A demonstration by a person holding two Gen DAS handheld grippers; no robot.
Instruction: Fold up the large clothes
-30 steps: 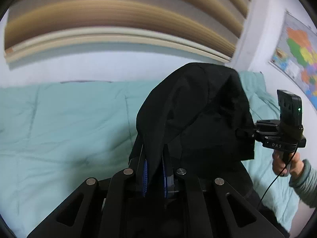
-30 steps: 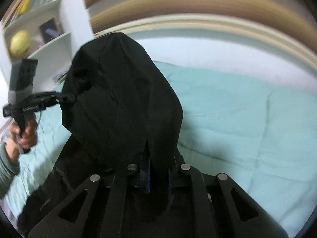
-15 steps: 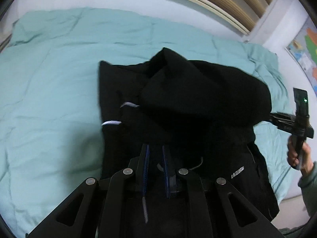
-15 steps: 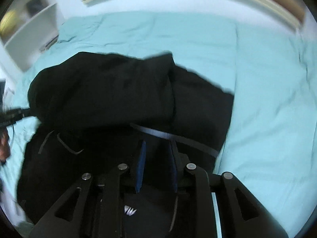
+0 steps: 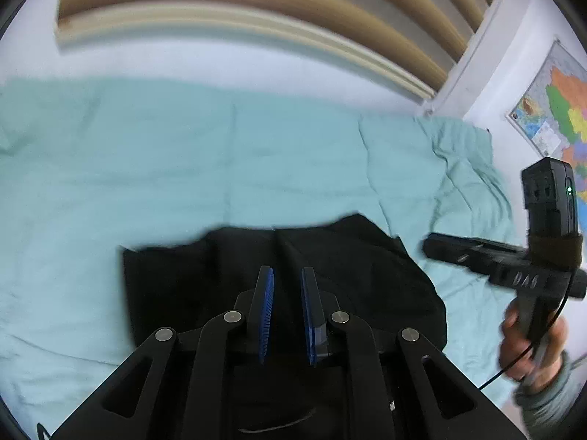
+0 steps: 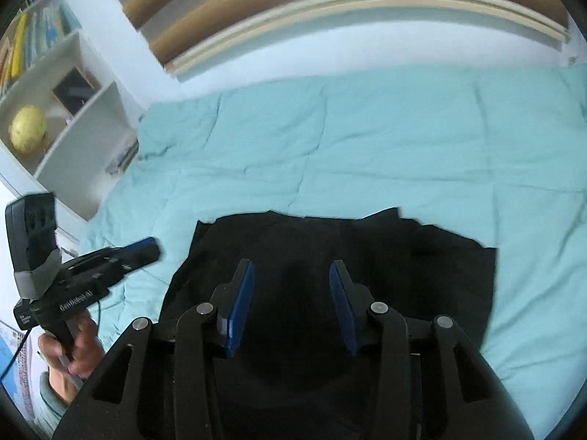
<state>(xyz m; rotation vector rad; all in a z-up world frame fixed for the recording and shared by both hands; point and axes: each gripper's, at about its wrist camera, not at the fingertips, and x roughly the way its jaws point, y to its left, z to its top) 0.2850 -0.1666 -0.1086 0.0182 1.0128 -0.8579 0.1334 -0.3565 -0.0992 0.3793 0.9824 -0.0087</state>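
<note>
**Black garment laid down on the bed, both tools released**

The black garment (image 5: pixel 279 275) lies folded on the teal duvet (image 5: pixel 183 168) of the bed, near its front edge. In the right wrist view the garment (image 6: pixel 367 256) makes a wide dark patch with a fairly straight far edge. Half a second ago it was still bunched and partly raised, with a white stripe showing; one second ago it hung in the air as a tall hood-like shape between both tools. Now it is flat and nothing lifts it.

The left tool (image 5: pixel 287 311) has its blue pads apart with a narrow gap, and no cloth is between them; earlier the cloth was pinched there. The right tool (image 6: pixel 291 304) is spread wide above the garment, also with nothing in it.

Beyond the duvet are a white wall and wooden slats (image 5: pixel 256 11), a coloured map (image 5: pixel 557 110) on the right, and a white bookshelf (image 6: pixel 62 102) holding a yellow ball (image 6: pixel 27 128) on the left.
</note>
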